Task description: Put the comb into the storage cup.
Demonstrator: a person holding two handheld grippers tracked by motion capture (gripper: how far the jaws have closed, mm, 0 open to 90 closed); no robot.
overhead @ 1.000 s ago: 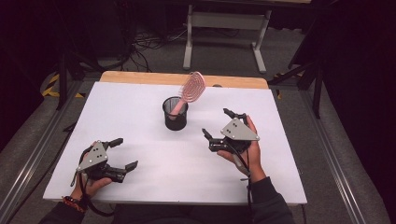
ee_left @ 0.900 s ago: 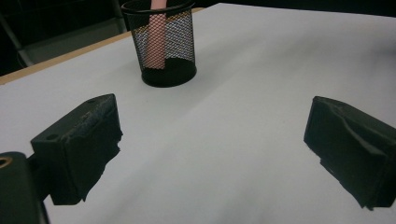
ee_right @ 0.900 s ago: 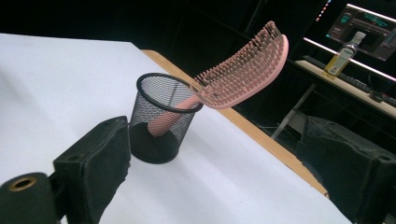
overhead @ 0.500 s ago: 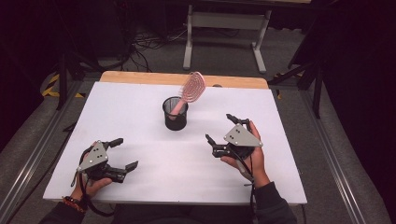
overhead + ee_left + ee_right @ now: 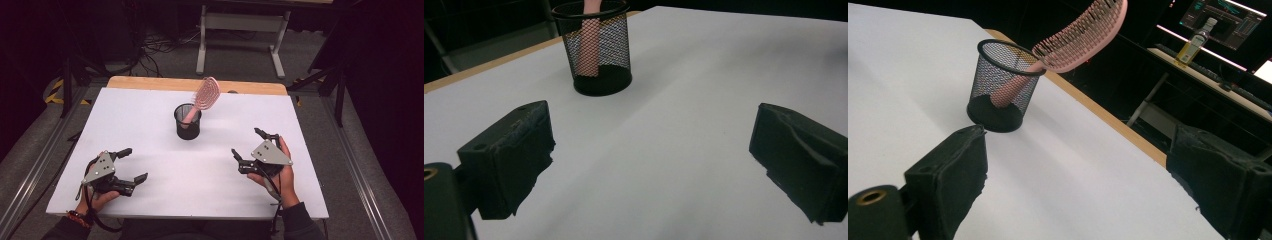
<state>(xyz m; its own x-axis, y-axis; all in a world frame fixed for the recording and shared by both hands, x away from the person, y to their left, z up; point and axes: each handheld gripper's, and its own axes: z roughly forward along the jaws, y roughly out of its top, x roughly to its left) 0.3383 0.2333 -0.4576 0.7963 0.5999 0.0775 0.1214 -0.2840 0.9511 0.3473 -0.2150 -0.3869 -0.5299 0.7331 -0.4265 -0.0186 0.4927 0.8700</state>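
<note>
Looking down, I've got the pink hairbrush (image 5: 205, 96) standing handle-down in the black mesh cup (image 5: 188, 122) mid-table, leaning right. Left gripper (image 5: 131, 165) and right gripper (image 5: 247, 143) sit well apart from it, both with jaws spread wide, holding nothing.

The brush (image 5: 205, 96) is pink, standing in a black mesh cup (image 5: 188, 121). The surface (image 5: 150, 115) is white with a tan wooden far edge. Each gripper has black jaws and a grey plate.
</note>
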